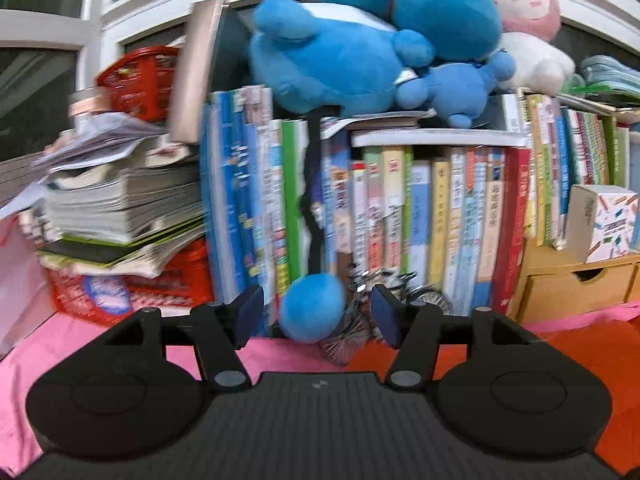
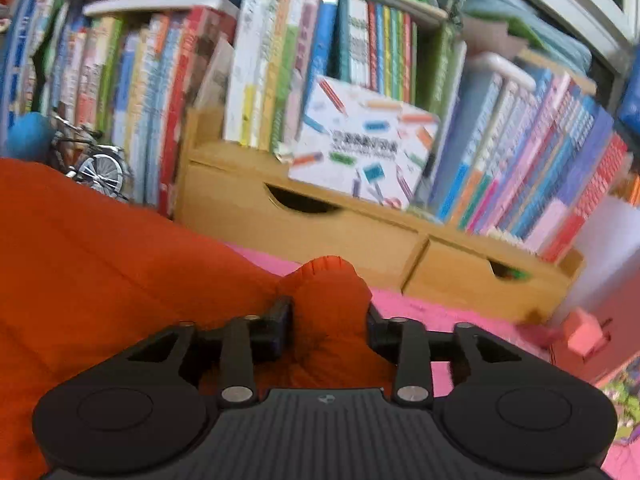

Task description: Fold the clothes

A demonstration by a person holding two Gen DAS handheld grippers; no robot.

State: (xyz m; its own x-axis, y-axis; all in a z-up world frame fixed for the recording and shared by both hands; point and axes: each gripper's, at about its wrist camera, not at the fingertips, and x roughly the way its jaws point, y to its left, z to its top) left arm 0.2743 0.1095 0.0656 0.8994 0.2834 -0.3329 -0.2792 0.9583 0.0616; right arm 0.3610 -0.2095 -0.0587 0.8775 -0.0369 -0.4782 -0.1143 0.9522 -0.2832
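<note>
An orange garment [image 2: 100, 260] lies spread over a pink cover [image 2: 420, 308]. In the right wrist view a hump of it rises between the jaws of my right gripper [image 2: 330, 324]. The jaws stand apart and the fold sits loosely in the gap. In the left wrist view the garment's edge [image 1: 520, 344] shows low on the right, on the pink cover [image 1: 280, 354]. My left gripper [image 1: 318, 316] hangs above the cover, just left of that edge. It is open, and nothing is between its fingers.
A wall of upright books [image 1: 440, 216] closes the far side. In front of it are a wooden drawer unit [image 2: 320, 232], a patterned box [image 2: 360, 148], a small model bicycle [image 2: 96, 164] and a blue plush ball [image 1: 312, 308]. A magazine stack [image 1: 120, 208] and a red basket [image 1: 132, 292] stand at the left.
</note>
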